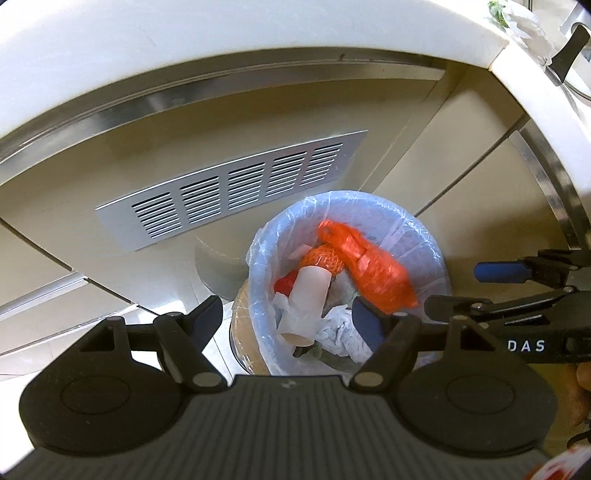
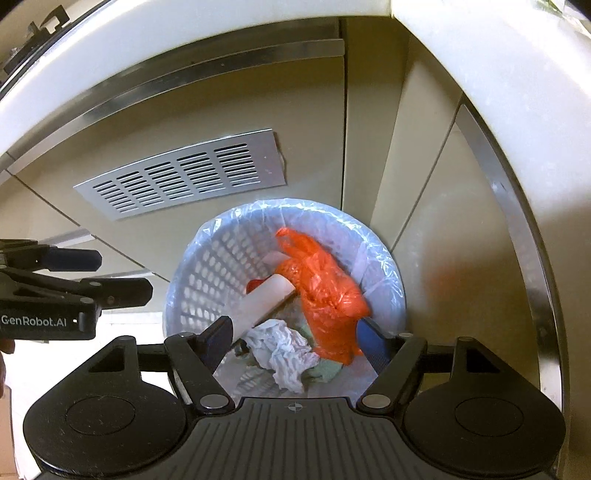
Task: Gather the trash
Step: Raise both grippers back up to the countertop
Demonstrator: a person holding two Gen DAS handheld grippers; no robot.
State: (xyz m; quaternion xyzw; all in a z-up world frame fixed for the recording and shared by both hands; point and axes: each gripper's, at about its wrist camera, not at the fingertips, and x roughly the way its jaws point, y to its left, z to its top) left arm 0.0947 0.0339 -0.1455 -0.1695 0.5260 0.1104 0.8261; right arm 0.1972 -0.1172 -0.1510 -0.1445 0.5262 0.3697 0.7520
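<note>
Lined waste basket point(image 2: 207, 258) below both my tools, holding: orange plastic bag point(image 2: 325, 295), blurred, perhaps falling; white tube point(image 2: 266, 301); crumpled tissue point(image 2: 284, 350). Right hand-held gripper point(image 2: 295, 332): jaws apart, empty. Left hand-held gripper point(image 1: 288, 314): likewise apart.

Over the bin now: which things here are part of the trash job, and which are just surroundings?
Job: lined waste basket; orange plastic bag; white tube; crumpled tissue; left gripper; right gripper, both open.

Surroundings: vent grille; cabinet doors; white countertop edge.
</note>
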